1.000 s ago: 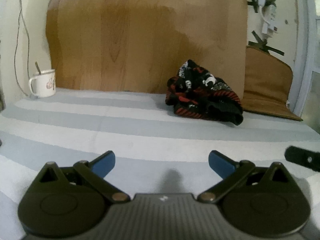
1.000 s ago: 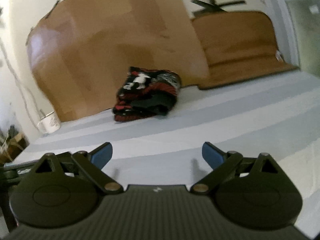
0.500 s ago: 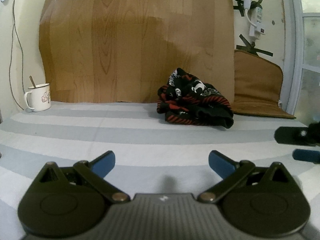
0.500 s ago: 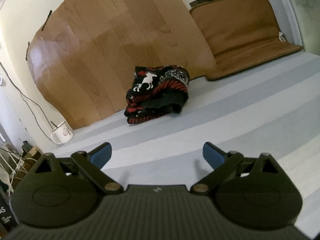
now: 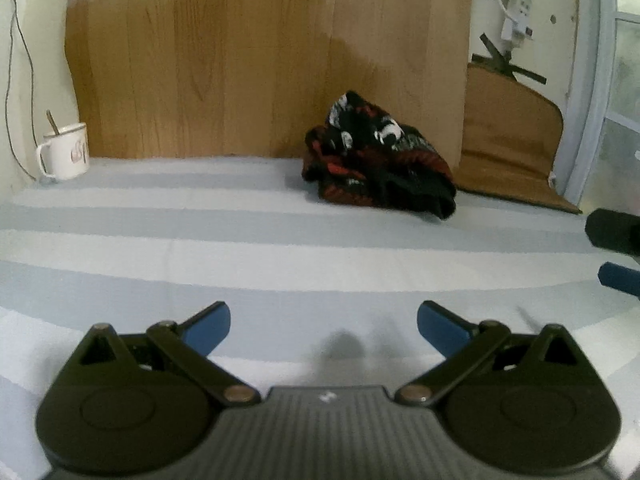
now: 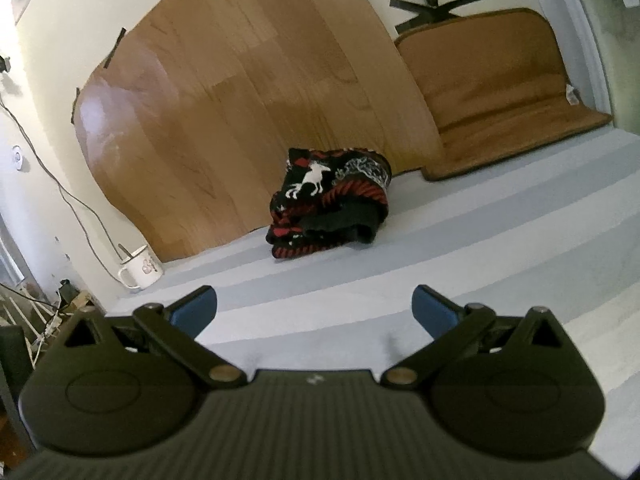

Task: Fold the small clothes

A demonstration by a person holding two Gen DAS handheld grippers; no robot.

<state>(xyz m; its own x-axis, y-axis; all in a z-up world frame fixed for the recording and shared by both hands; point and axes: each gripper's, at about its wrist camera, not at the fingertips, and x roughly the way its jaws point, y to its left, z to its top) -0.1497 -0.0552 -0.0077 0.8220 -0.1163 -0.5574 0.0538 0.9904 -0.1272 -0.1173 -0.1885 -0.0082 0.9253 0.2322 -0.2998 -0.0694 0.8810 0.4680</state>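
On my far left a white mug (image 5: 66, 151) stands by the wall. My left gripper (image 5: 323, 326) is spread wide and holds nothing above the striped cloth (image 5: 200, 248). The crumpled black-and-red garment (image 5: 376, 164) lies well ahead against the wooden board (image 5: 260, 60), and my right gripper (image 6: 314, 307) is equally wide and bare.

The right gripper (image 5: 616, 256) is cut off by the left wrist view's right edge. The mug's (image 6: 141, 267) print is too small to read.
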